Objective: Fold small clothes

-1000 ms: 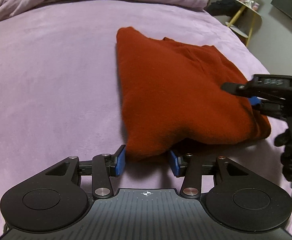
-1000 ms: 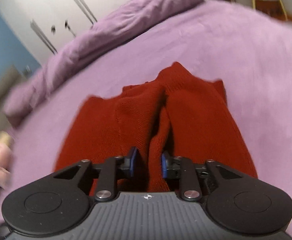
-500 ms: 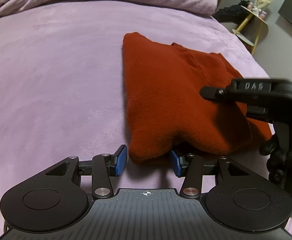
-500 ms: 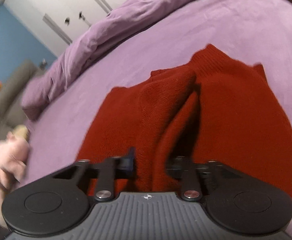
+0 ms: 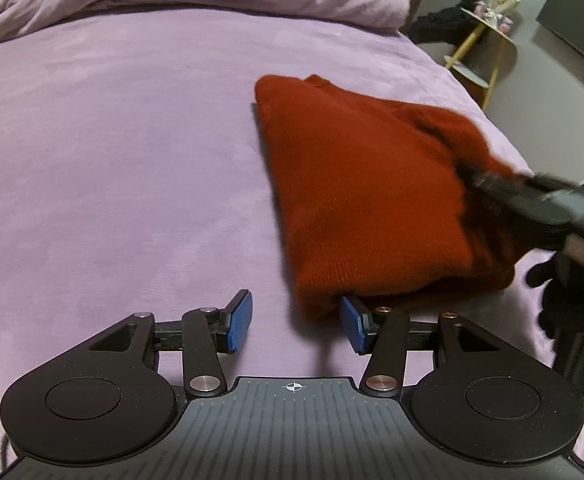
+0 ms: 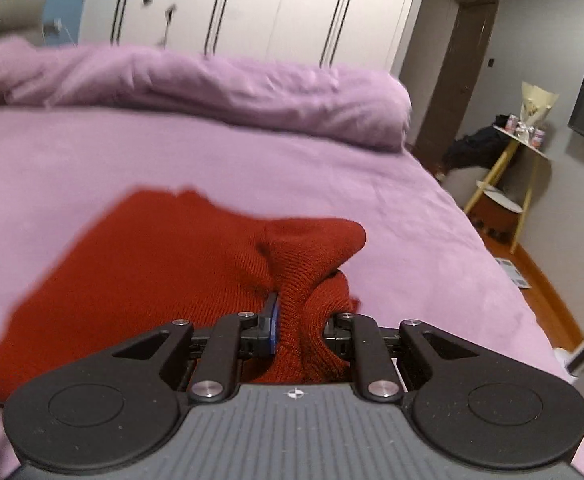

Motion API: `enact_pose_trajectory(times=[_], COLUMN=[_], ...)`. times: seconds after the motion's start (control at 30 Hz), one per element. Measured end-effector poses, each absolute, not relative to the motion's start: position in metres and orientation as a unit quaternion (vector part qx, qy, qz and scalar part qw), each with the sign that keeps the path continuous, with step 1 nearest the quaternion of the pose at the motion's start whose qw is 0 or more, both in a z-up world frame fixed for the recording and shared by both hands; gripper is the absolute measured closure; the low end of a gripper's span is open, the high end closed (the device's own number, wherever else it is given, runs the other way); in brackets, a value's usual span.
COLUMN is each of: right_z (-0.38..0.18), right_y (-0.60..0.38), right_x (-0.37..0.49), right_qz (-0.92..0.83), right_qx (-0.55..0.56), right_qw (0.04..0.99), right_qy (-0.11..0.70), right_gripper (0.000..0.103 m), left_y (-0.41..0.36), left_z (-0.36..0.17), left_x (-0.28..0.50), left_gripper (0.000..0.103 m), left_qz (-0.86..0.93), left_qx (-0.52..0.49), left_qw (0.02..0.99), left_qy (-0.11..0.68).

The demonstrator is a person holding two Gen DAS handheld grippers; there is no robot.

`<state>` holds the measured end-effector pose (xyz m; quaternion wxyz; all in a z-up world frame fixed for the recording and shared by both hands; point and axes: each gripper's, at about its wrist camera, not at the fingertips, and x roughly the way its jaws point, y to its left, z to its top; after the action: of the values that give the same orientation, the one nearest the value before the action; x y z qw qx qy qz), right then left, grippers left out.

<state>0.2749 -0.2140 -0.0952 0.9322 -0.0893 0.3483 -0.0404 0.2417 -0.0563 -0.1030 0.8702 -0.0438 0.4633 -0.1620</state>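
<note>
Right claw (image 6: 297, 330) is clamped on a bunched ridge of the red knit sweater (image 6: 164, 264), and I have that pinch raised off the bed so the cloth peaks between the fingers. From the left wrist view the same claw shows as a blurred dark shape at the sweater's far right side. Left claw (image 5: 295, 322) stands wide, holding nothing; its right pad (image 5: 351, 322) sits against the near corner of the sweater while the left pad (image 5: 240, 316) rests over bare sheet. The sweater lies partly folded on the purple bed (image 5: 112, 180), towards its right side, with the rolled duvet (image 6: 212, 88) well beyond it.

I judge this to be a fold in hand: one side is being carried across the body of the garment. Next I would lay the lifted edge down flat over the layer below, let go, and use the left claw to steady or square the near corner.
</note>
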Motion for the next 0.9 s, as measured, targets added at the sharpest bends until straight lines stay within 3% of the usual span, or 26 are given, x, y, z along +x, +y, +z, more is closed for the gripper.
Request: enact_pose_trajectory(times=[0.07, 0.13, 0.17, 0.33, 0.47, 0.57, 0.63, 0.7, 0.8, 0.9], right_z=[-0.092, -0.080, -0.075, -0.088, -0.106, -0.109, -0.113, -0.118, -0.137, -0.135], right_y=[-0.230, -0.252, -0.266, -0.312, -0.312, -0.302, -0.297, -0.299, -0.323, -0.325], right_x=[0.270, 0.258, 0.248, 0.183, 0.175, 0.191, 0.206, 0.209, 0.197, 0.194], right_qz=[-0.034, -0.040, -0.045, -0.029, 0.013, 0.023, 0.001, 0.005, 0.101, 0.053], right_qx=[-0.035, 0.040, 0.087, 0.305, 0.378, 0.389, 0.389, 0.424, 0.605, 0.527], right_qw=[0.935, 0.936, 0.933, 0.884, 0.855, 0.854, 0.846, 0.823, 0.726, 0.775], right_qy=[0.350, 0.348, 0.345, 0.354, 0.355, 0.345, 0.363, 0.379, 0.310, 0.345], right_gripper=[0.081, 0.063, 0.060, 0.058, 0.057, 0.064, 0.094, 0.095, 0.096, 0.096], left_y=[-0.063, -0.064, -0.063, -0.061, -0.072, -0.081, -0.083, -0.079, -0.066, -0.054], left_z=[-0.103, -0.104, -0.103, -0.103, -0.105, -0.102, -0.101, -0.100, -0.095, -0.099], left_x=[0.242, 0.243, 0.243, 0.242, 0.244, 0.244, 0.246, 0.247, 0.245, 0.247], left_gripper=[0.052, 0.052, 0.052, 0.052, 0.053, 0.052, 0.052, 0.053, 0.052, 0.046], left_qz=[-0.159, -0.155, -0.154, -0.150, -0.151, -0.160, -0.149, -0.135, -0.105, -0.111], left_qx=[-0.032, -0.025, -0.026, -0.044, -0.035, -0.026, -0.019, -0.026, -0.027, -0.044], left_qw=[0.871, 0.873, 0.873, 0.872, 0.869, 0.870, 0.875, 0.879, 0.891, 0.882], left_qy=[0.464, 0.462, 0.462, 0.464, 0.470, 0.465, 0.461, 0.457, 0.441, 0.455])
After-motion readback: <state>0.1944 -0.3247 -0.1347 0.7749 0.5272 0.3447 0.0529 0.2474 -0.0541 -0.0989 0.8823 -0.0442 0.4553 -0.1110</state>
